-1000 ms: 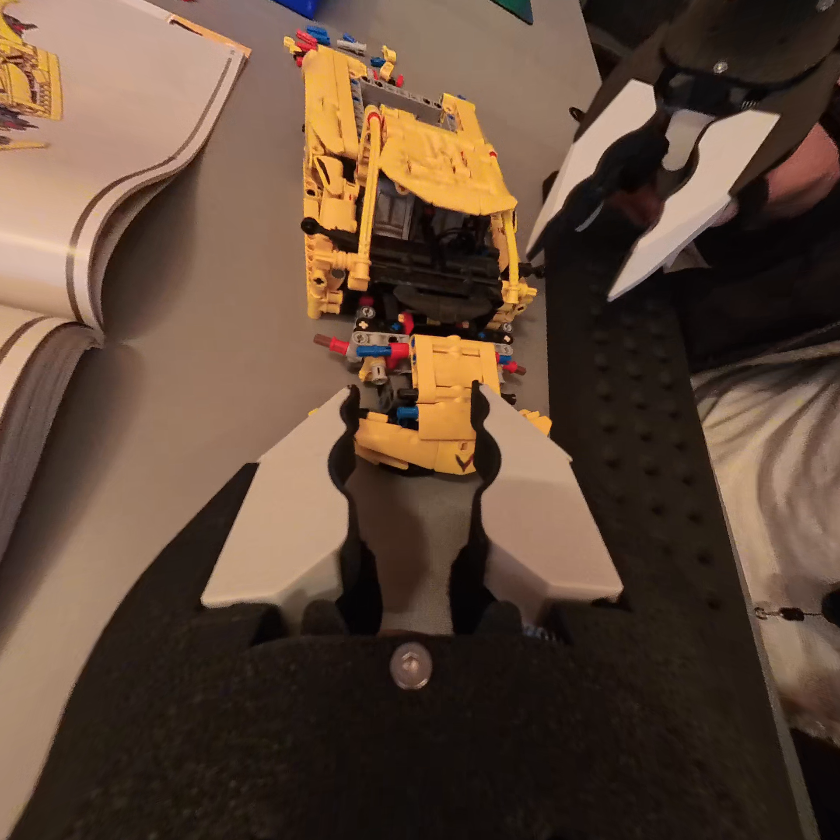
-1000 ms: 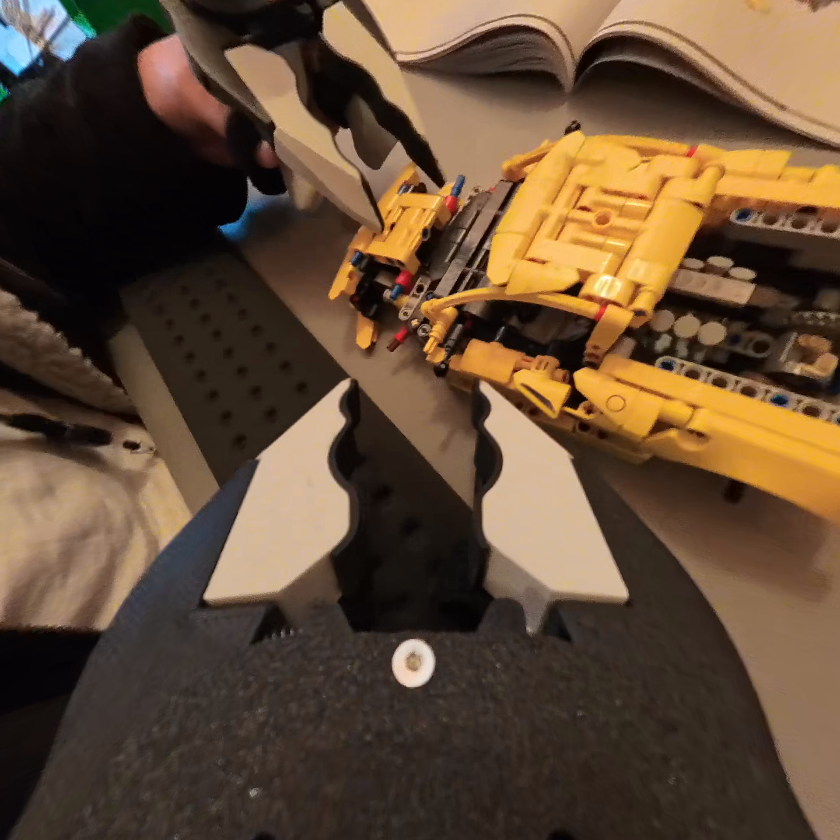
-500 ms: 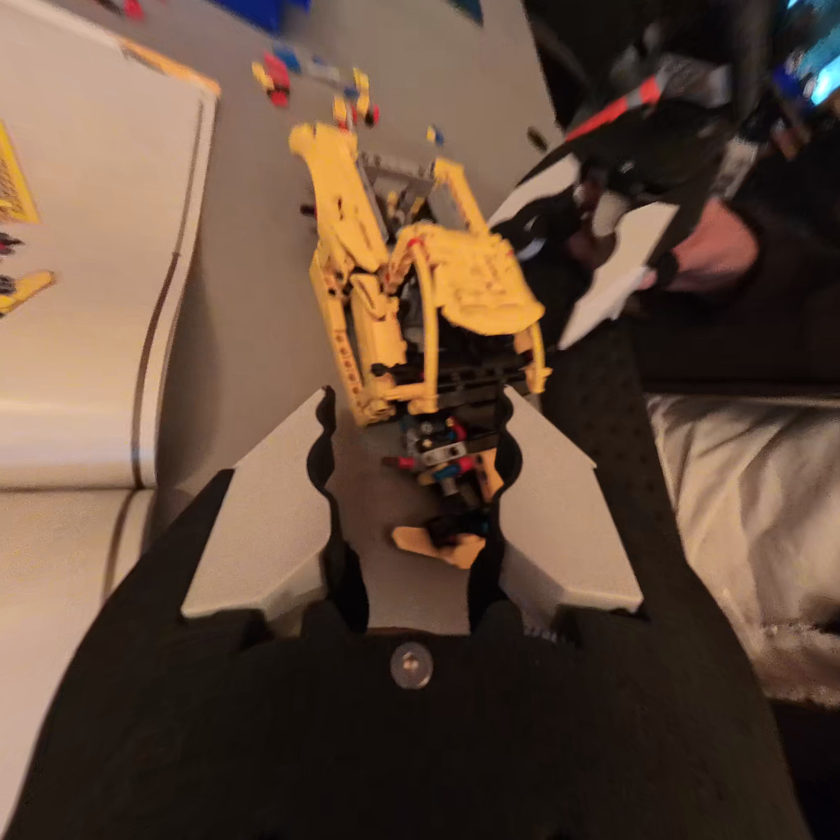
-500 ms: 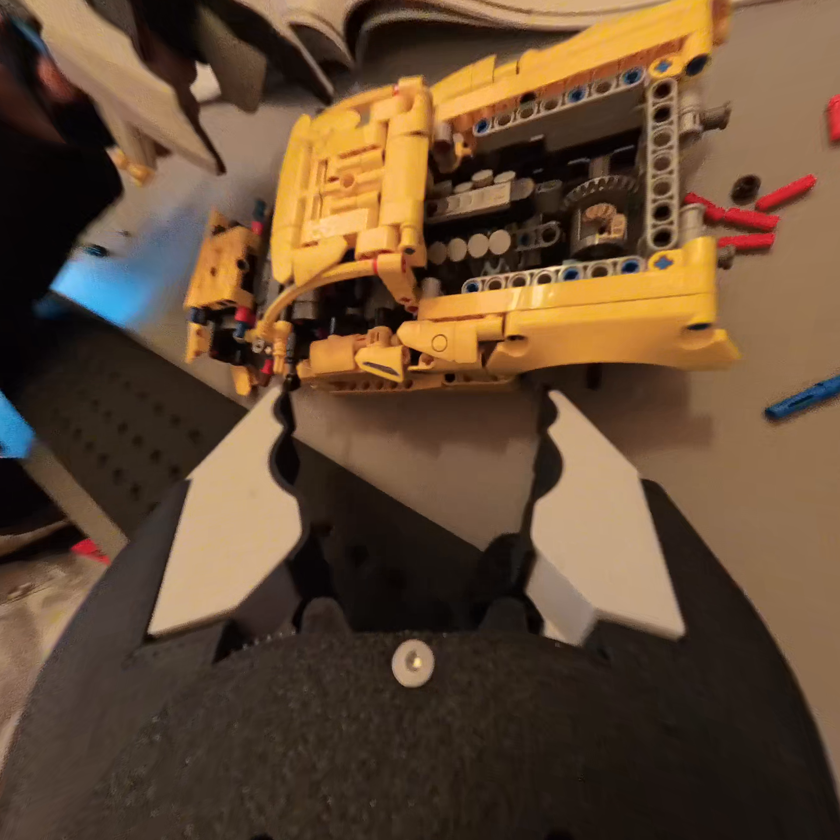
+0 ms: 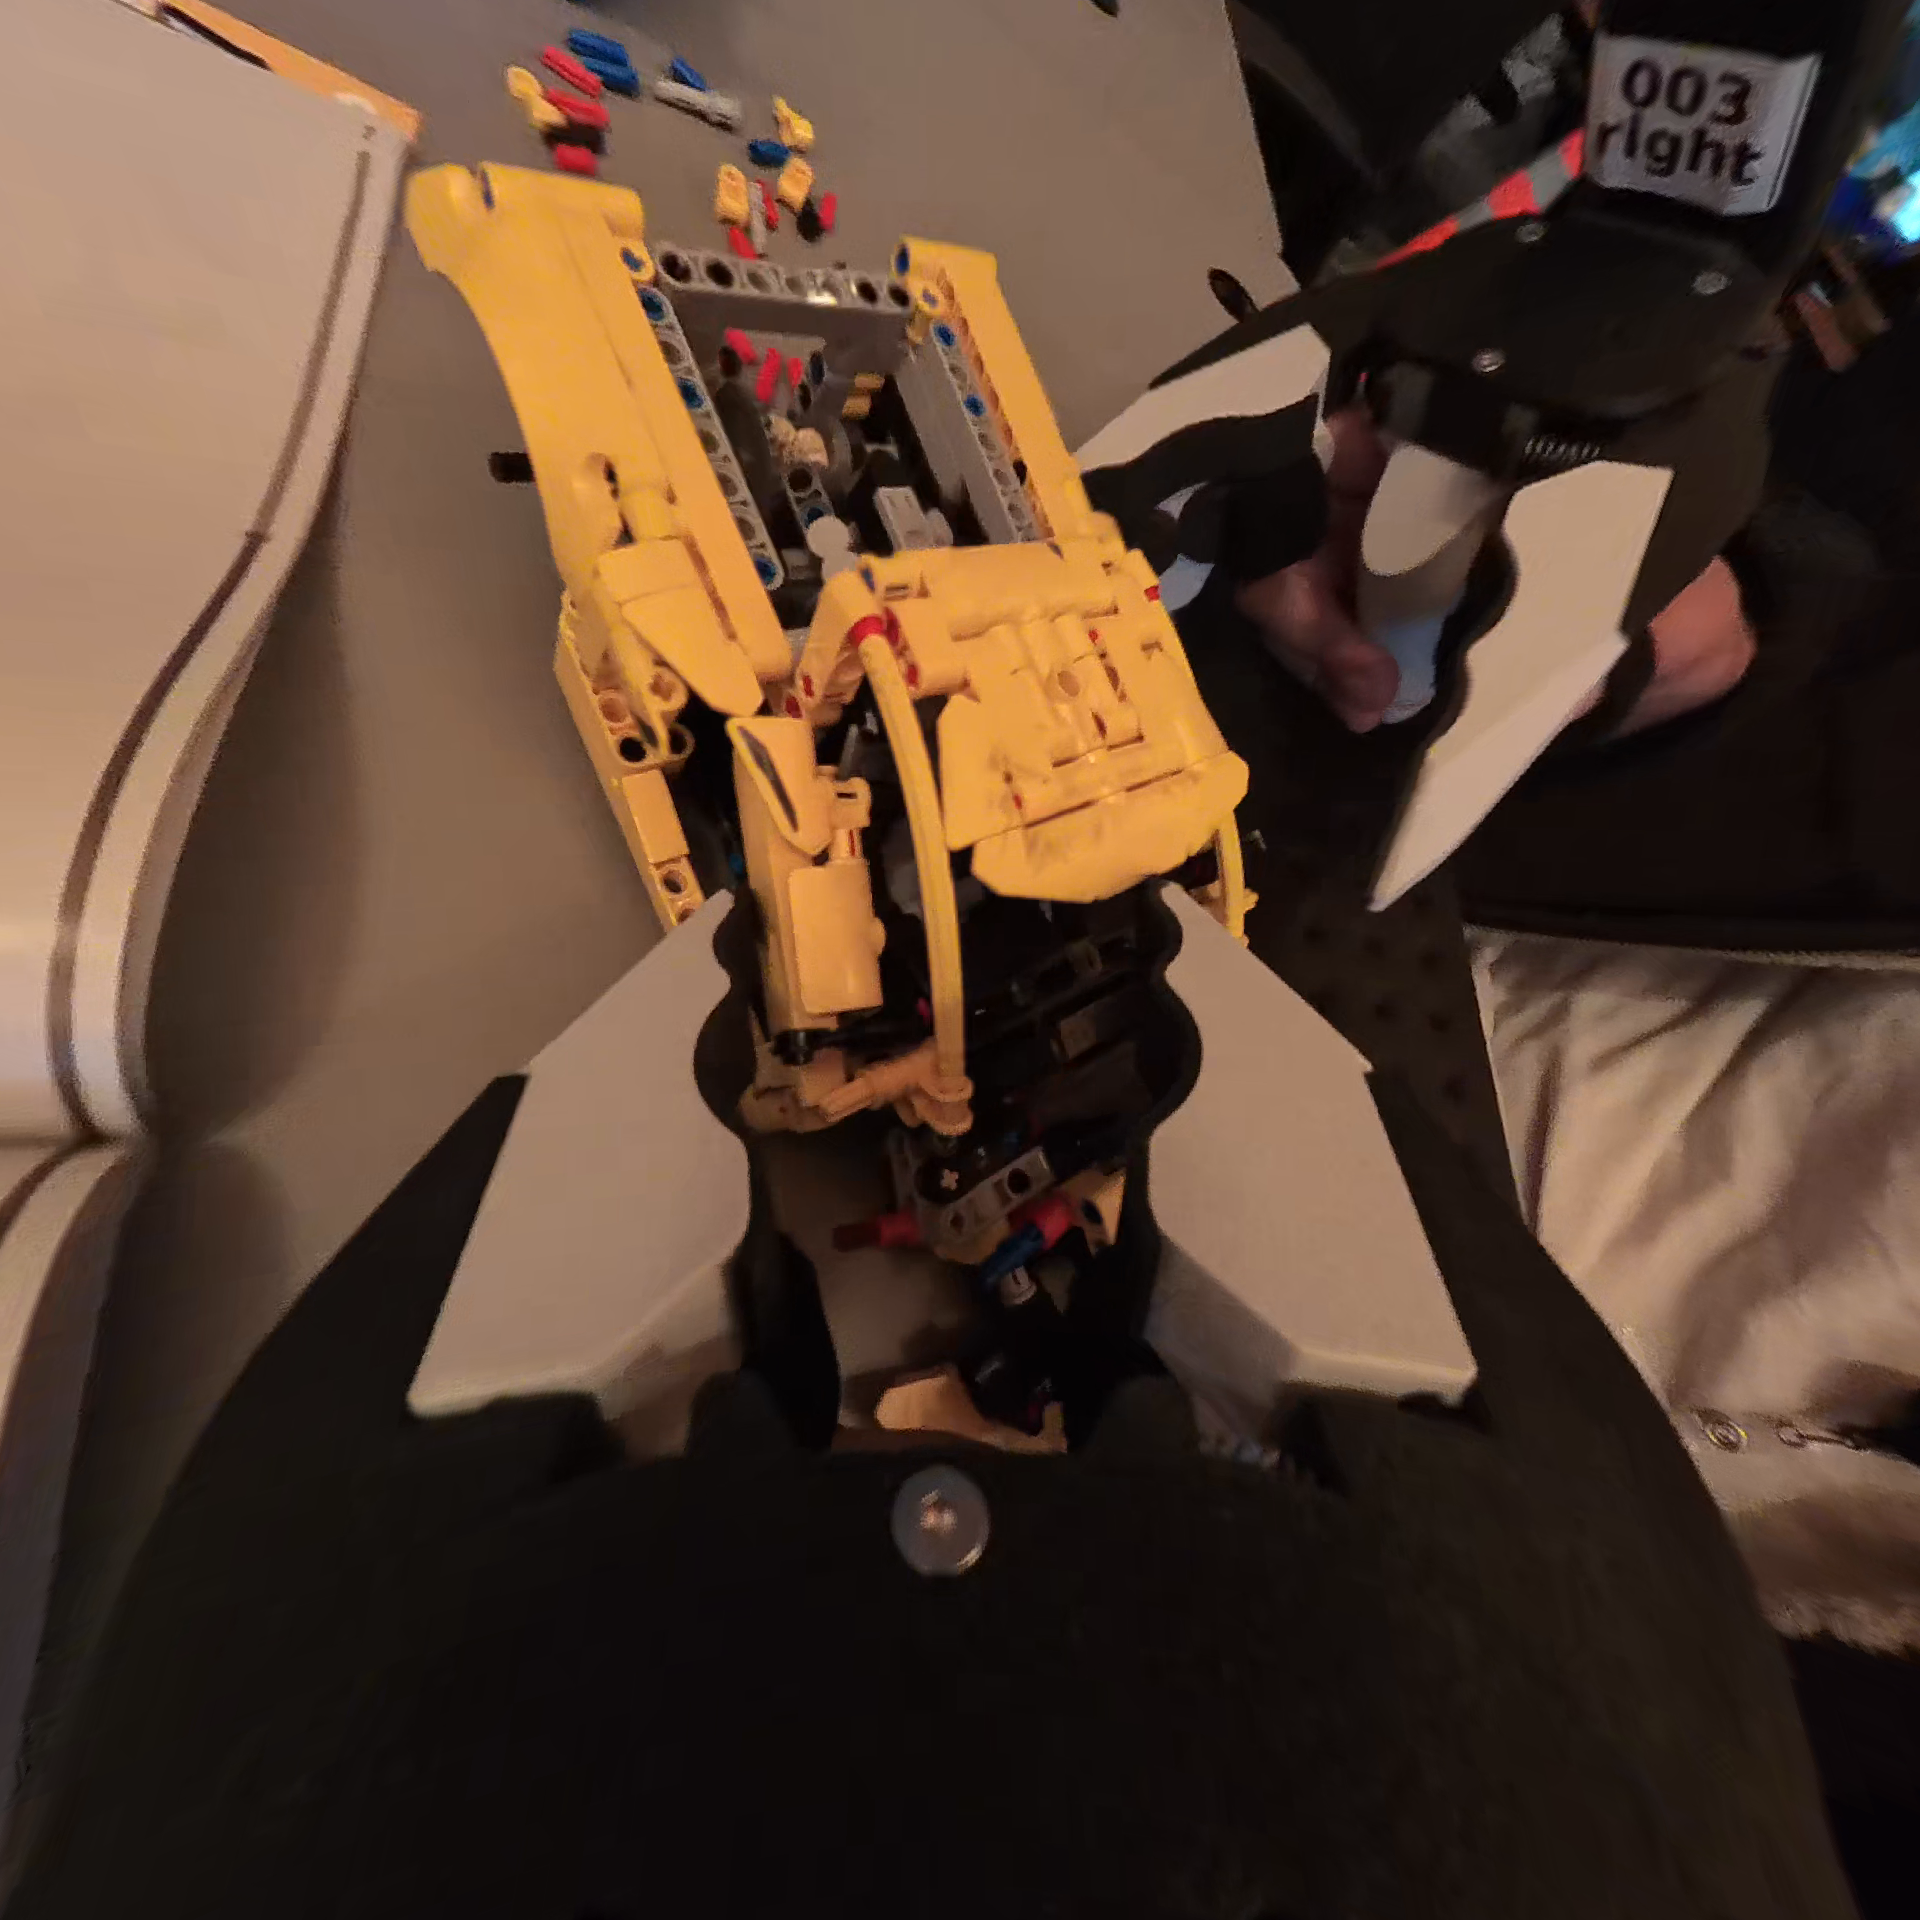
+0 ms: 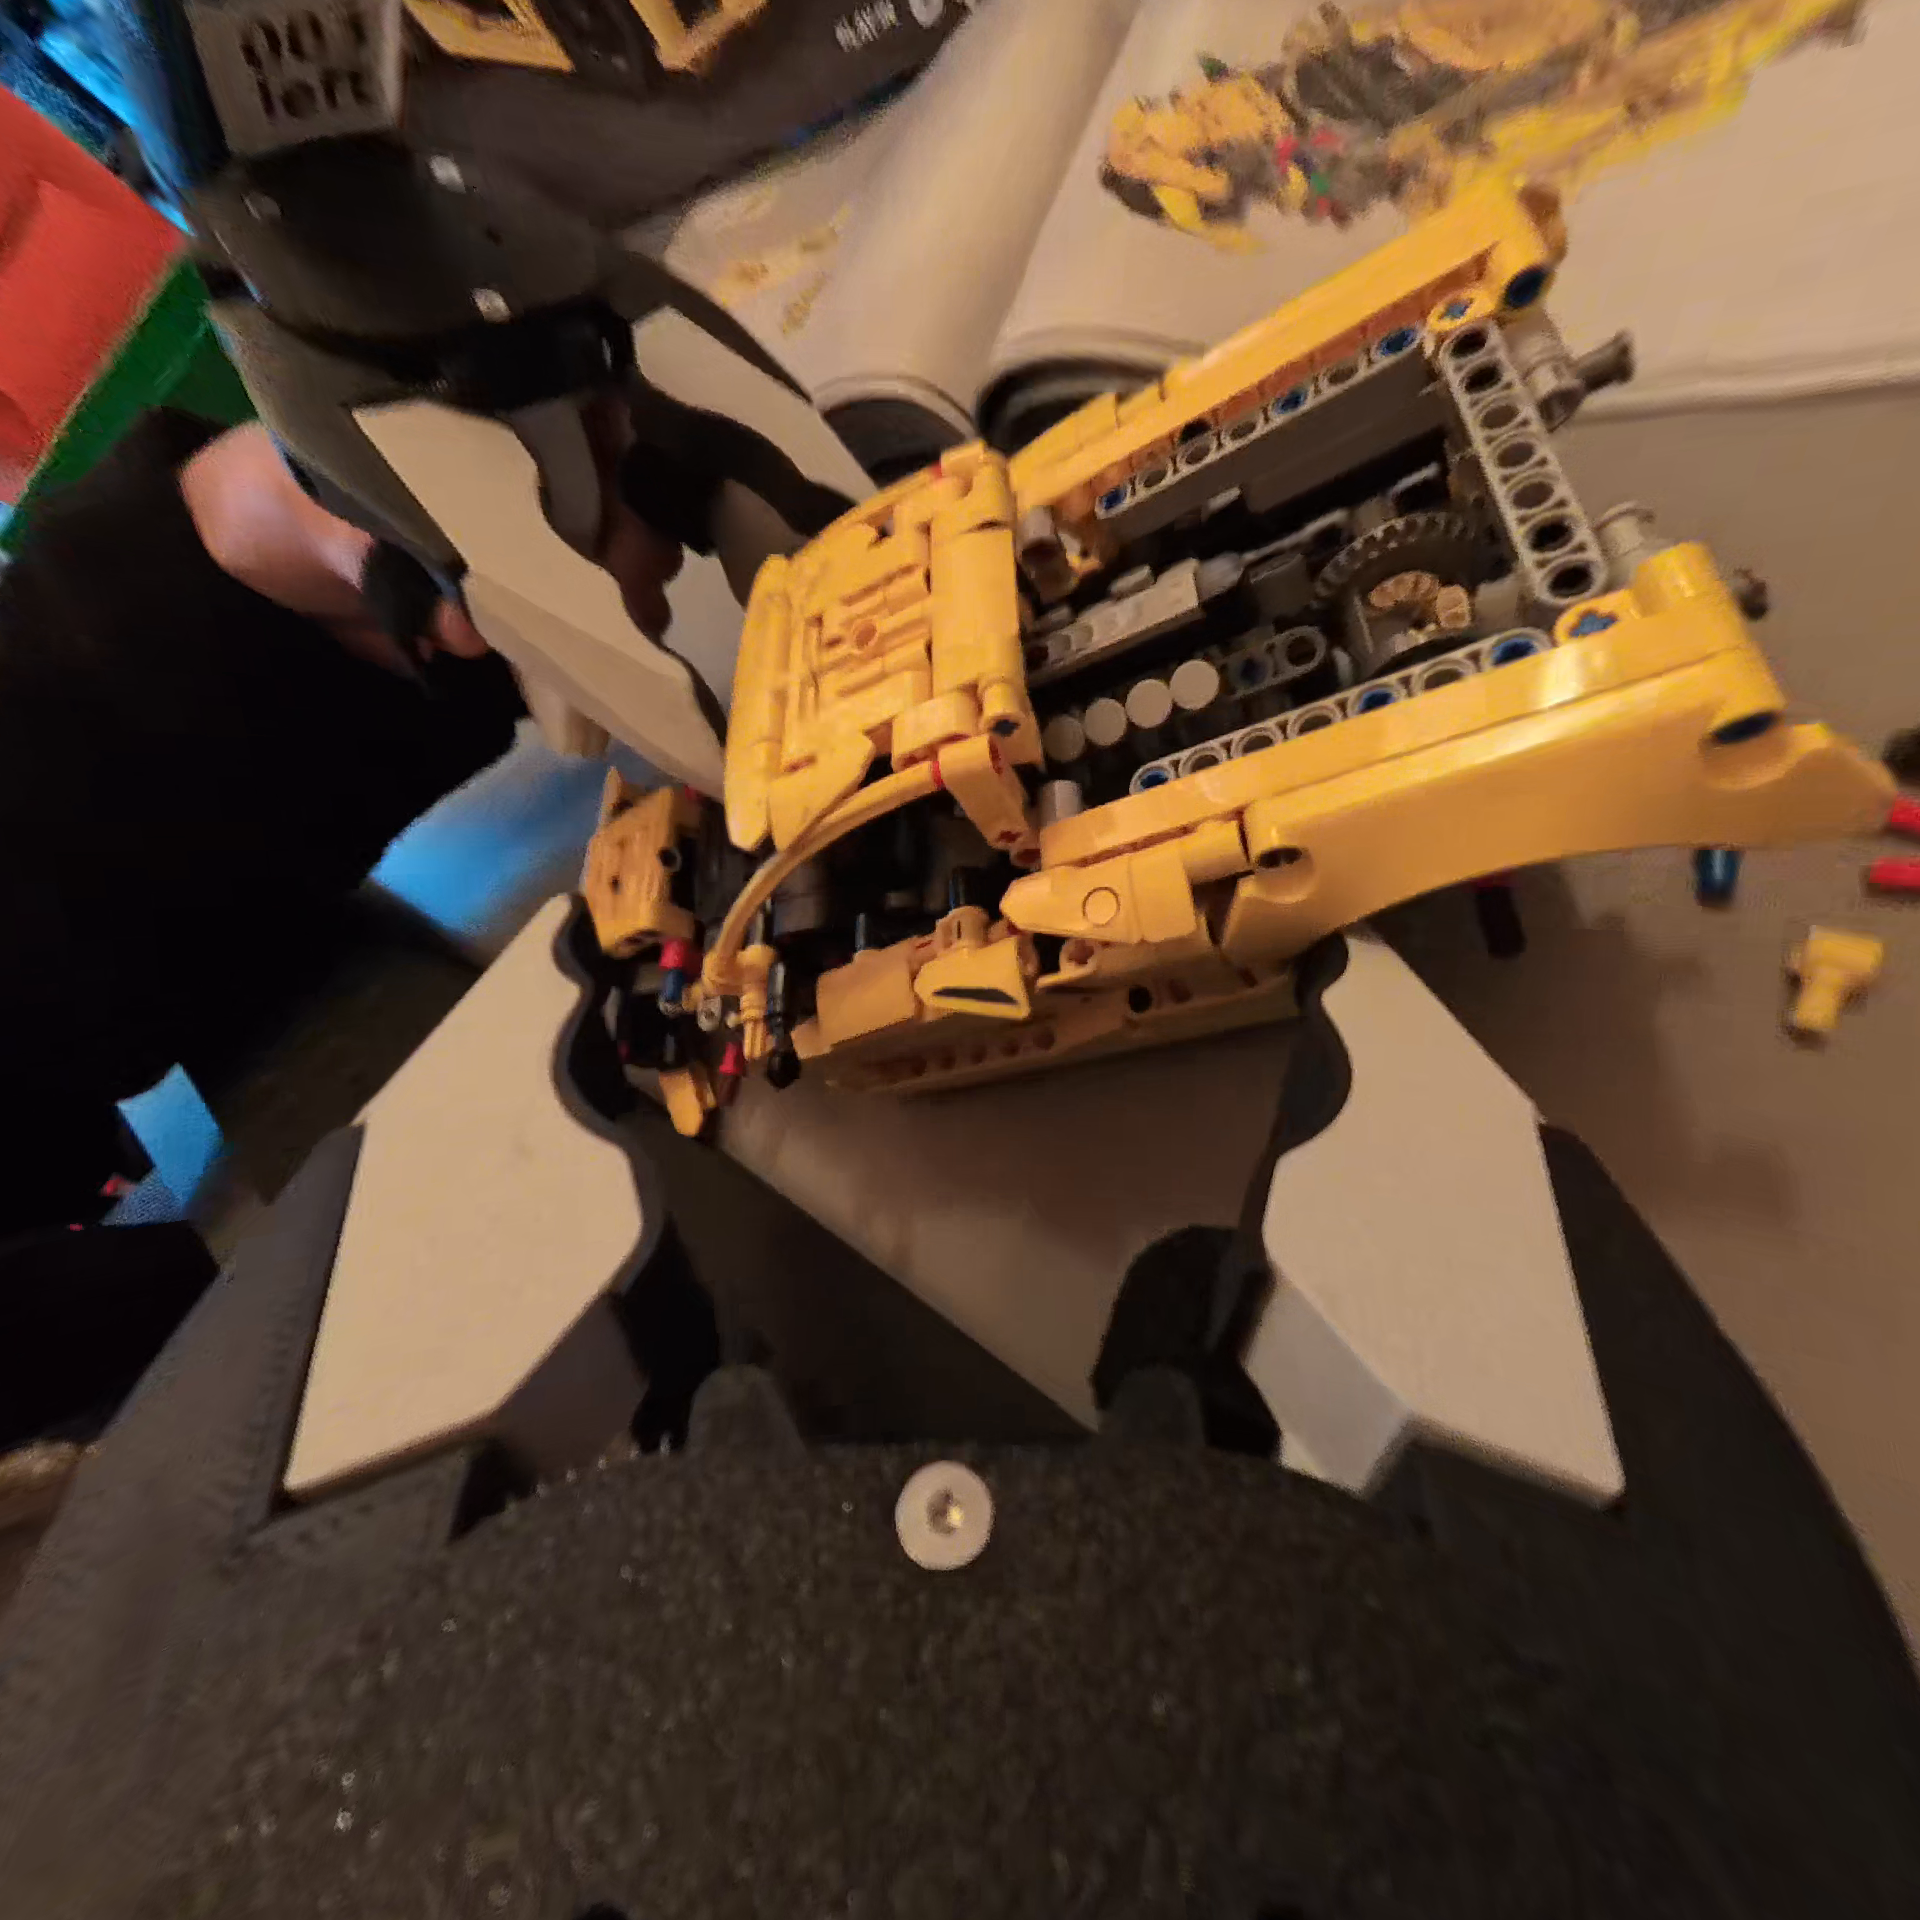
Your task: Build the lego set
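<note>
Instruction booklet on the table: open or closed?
Open: the instruction booklet lies spread, both pages curving up from the spine, beyond the yellow model.

left gripper (image 5: 951, 1013): fingers being held spread wide, angled steeply downward, nothing being clamped between them | right gripper (image 6: 951, 1023): jaws being held wide apart, tilted downward, nothing being squeezed | hand (image 5: 1340, 623) being seen wrapped round the right gripper's handle behind its white fingers (image 5: 1496, 748)

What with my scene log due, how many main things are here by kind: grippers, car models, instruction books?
grippers: 2 (left gripper, right gripper)
car model: 1
instruction book: 1
total: 4
</note>
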